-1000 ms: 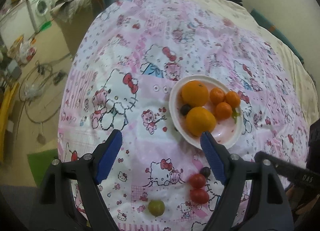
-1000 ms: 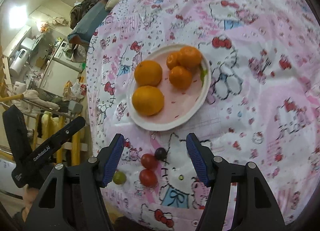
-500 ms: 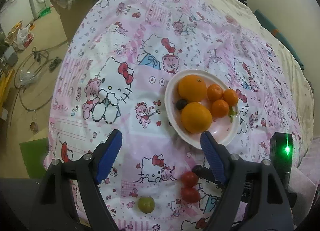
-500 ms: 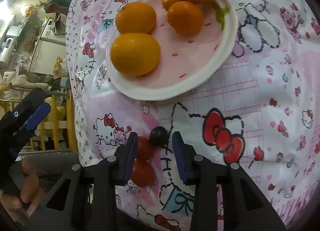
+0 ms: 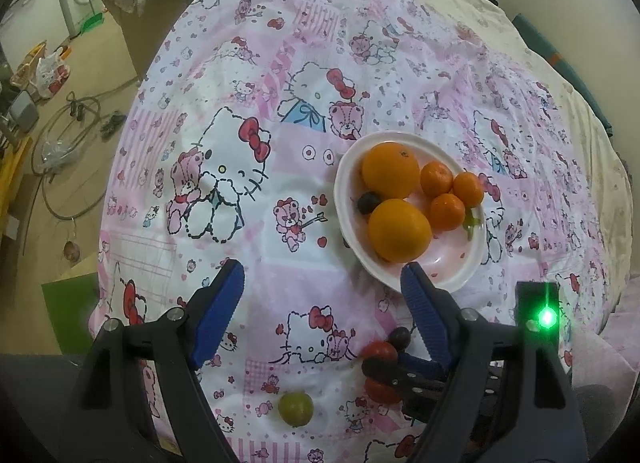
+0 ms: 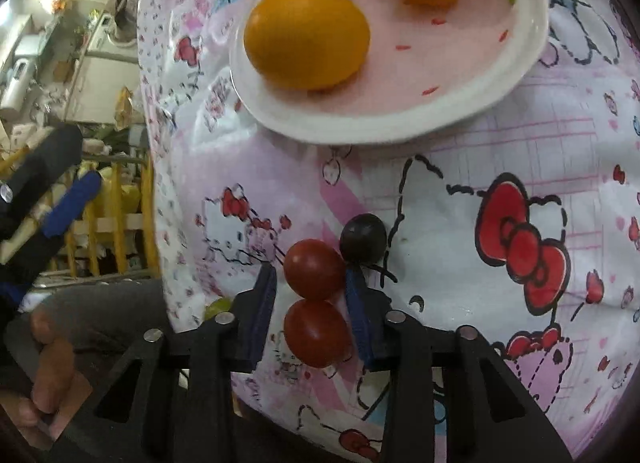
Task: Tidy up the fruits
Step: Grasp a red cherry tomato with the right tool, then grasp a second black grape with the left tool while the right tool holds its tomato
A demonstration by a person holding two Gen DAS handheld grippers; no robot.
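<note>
Pinching a red tomato (image 6: 316, 269) between its blue pads, the right gripper (image 6: 310, 283) is pressed together low over the patterned cloth (image 6: 460, 223). A second red tomato (image 6: 318, 333) lies deeper between the same fingers, touching the first, and whether the pads bear on it too is hard to tell. A dark grape (image 6: 363, 238) sits just ahead of the fingertips, touching the held tomato.

Such small tomatoes look light, smooth and thin-skinned, so they probably slip or split under a hard squeeze; a gentle hold across the widest part seems best. The round grape beside them would likely roll at a nudge.

The left gripper (image 5: 320, 291) hangs with its jaws spread and nothing between them, short of the white plate (image 5: 344, 219). That plate already carries two oranges, three small tangerines and another dark grape, with bare room only on its near right part. A green fruit (image 5: 296, 409) lies alone close to the cloth's near edge, where the surface falls away, so a push toward the person could send loose fruit off. Open cloth stretches left of the plate.
</note>
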